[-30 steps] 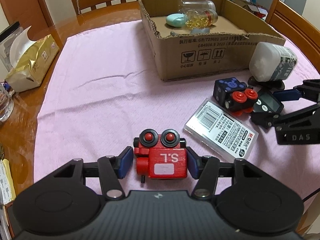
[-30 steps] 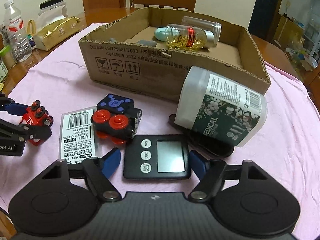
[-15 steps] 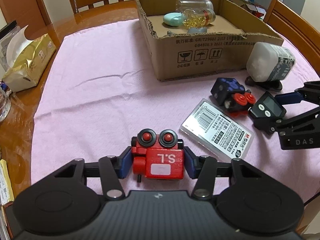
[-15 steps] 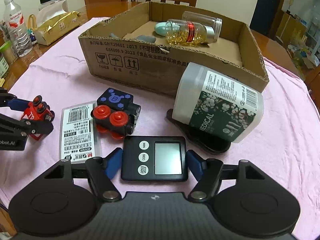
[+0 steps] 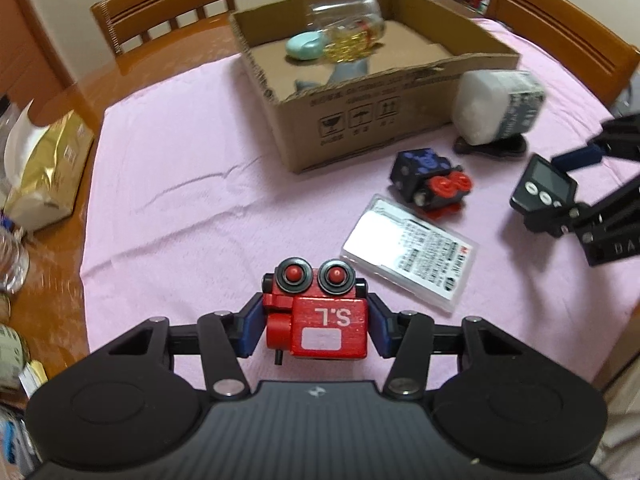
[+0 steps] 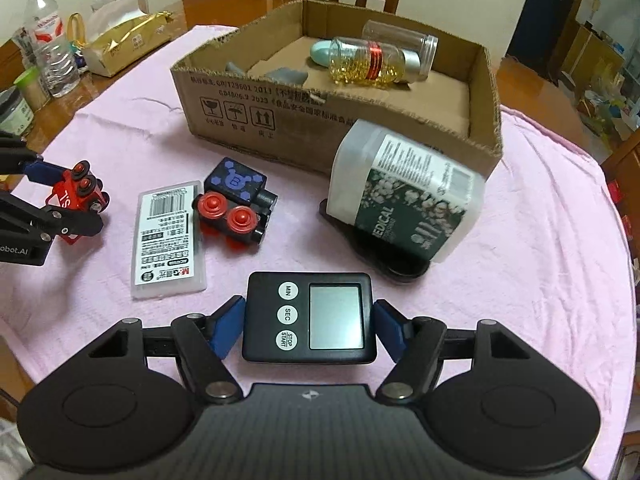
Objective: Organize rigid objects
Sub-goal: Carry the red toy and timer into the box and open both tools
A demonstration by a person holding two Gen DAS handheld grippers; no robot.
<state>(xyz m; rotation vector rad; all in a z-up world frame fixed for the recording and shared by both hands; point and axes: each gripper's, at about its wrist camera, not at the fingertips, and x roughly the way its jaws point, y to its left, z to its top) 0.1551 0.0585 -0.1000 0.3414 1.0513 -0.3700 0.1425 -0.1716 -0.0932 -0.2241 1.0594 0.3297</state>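
My left gripper (image 5: 316,328) is shut on a red toy robot (image 5: 324,320) marked "S.L" and holds it above the pink cloth. It also shows in the right wrist view (image 6: 76,200). My right gripper (image 6: 308,328) is shut on a black digital timer (image 6: 310,318) and holds it off the cloth; the timer also shows in the left wrist view (image 5: 544,186). The open cardboard box (image 6: 320,120) stands behind, holding a pill bottle (image 6: 366,64), a clear jar (image 6: 400,42) and a teal case (image 6: 320,50).
On the cloth lie a dark blue toy robot (image 6: 236,204), a clear plastic case (image 6: 170,240), and a white bottle (image 6: 404,196) leaning on a black stand (image 6: 384,256). A tissue pack (image 6: 124,42) and water bottles (image 6: 54,60) stand at left. Chairs ring the table.
Both grippers have lifted with their objects: the red robot and the timer have risen off the cloth. The views have tilted up toward the box.
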